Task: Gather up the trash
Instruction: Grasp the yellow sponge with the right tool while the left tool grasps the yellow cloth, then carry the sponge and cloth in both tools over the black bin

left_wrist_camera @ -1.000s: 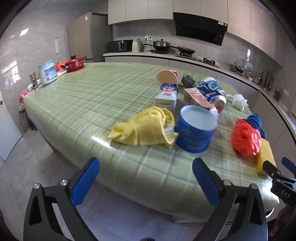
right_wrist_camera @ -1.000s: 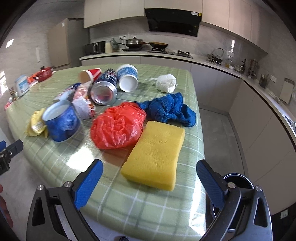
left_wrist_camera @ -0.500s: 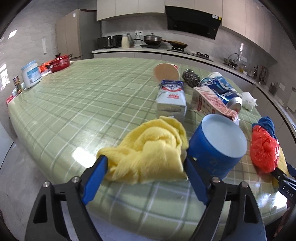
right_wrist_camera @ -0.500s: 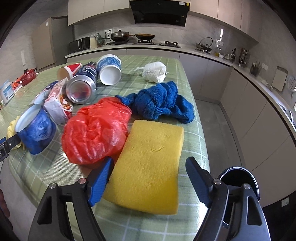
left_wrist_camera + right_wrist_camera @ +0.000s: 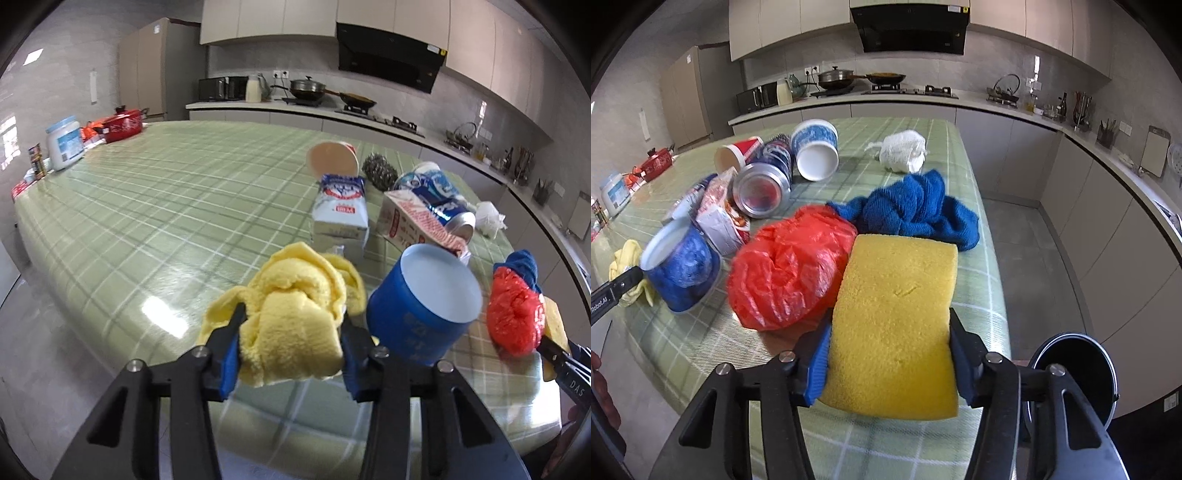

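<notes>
Both tongs have been closing: left tongs (image 5: 291,343) are now clenching the yellow cloth (image 5: 295,314), right tongs (image 5: 890,354) are squeezing the yellow sponge (image 5: 894,325), both lying at the bench (image 5: 166,206) edge.

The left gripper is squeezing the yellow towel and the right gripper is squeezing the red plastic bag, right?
Not quite. The right gripper is squeezing the yellow sponge; the red plastic bag lies beside it, as the right wrist view shows. The left gripper does squeeze the yellow towel.
</notes>
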The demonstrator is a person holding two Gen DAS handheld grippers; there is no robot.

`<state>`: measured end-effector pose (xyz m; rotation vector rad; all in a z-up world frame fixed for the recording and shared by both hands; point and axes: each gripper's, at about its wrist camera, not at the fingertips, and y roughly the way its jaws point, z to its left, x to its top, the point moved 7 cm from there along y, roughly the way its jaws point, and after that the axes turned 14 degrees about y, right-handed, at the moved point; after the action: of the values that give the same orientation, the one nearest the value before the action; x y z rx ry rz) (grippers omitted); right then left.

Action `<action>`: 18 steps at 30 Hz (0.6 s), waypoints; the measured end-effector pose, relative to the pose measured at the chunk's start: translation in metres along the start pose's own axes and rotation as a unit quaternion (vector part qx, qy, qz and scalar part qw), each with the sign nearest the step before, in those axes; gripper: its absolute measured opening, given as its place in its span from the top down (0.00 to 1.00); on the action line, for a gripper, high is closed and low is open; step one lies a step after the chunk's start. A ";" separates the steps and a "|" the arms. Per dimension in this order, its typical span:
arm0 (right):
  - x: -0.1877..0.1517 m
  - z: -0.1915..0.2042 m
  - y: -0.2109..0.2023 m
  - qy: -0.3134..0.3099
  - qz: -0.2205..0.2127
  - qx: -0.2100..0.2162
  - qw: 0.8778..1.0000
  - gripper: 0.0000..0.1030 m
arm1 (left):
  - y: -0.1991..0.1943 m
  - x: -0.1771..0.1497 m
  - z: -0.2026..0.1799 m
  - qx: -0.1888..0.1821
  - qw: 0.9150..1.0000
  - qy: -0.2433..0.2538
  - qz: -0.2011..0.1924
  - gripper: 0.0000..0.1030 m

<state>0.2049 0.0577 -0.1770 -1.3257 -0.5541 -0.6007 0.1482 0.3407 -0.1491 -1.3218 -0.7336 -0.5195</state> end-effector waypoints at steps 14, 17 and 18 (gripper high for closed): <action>0.021 -0.040 -0.064 0.015 -0.047 0.017 0.999 0.45 | -0.069 0.019 -0.052 -0.013 0.999 0.031 -0.041 0.56; 0.022 -0.062 -0.077 0.024 -0.054 0.009 0.998 0.45 | -0.076 0.026 -0.082 -0.034 0.997 0.049 -0.050 0.56; 0.023 -0.070 -0.082 0.027 -0.057 0.005 0.998 0.45 | -0.077 0.028 -0.095 -0.045 0.996 0.058 -0.053 0.56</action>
<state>0.1679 -0.0245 -0.1142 -1.2700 -0.5897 -0.7240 0.1293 0.2347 -0.0840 -1.3288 -0.6945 -0.7159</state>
